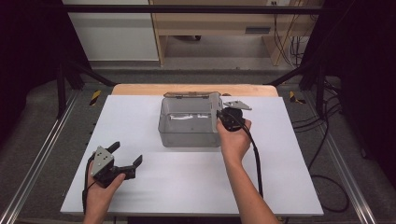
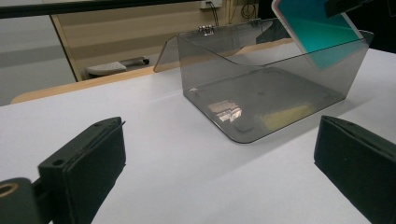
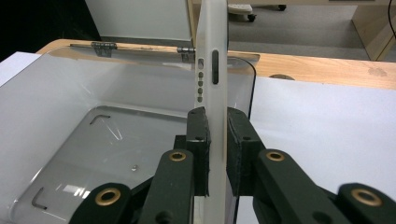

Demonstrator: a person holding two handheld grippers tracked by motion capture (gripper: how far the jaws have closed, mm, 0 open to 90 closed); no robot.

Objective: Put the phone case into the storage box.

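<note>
Right gripper (image 3: pixel 215 140) pinches phone (image 3: pixel 212 70) on edge, thin side up, poised over right wall of clear box (image 1: pixel 189 135) — slim profile suits lowering inside. Lid hinged back behind box. Left gripper (image 1: pixel 127 155) spread, empty, parked on surface (image 1: pixel 187 182) left-front of box, clear of way.

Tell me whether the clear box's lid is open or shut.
Open. The lid of the clear box is swung back on its hinges behind the rear wall, leaving the top uncovered; the left gripper view looks straight down to its floor.

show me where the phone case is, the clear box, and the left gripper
phone case (image 3: pixel 211 70): right gripper view, its white side edge above the jaws.
clear box (image 1: pixel 189 136): high view, its near wall.
left gripper (image 1: pixel 127 155): high view, between its open fingertips.
</note>
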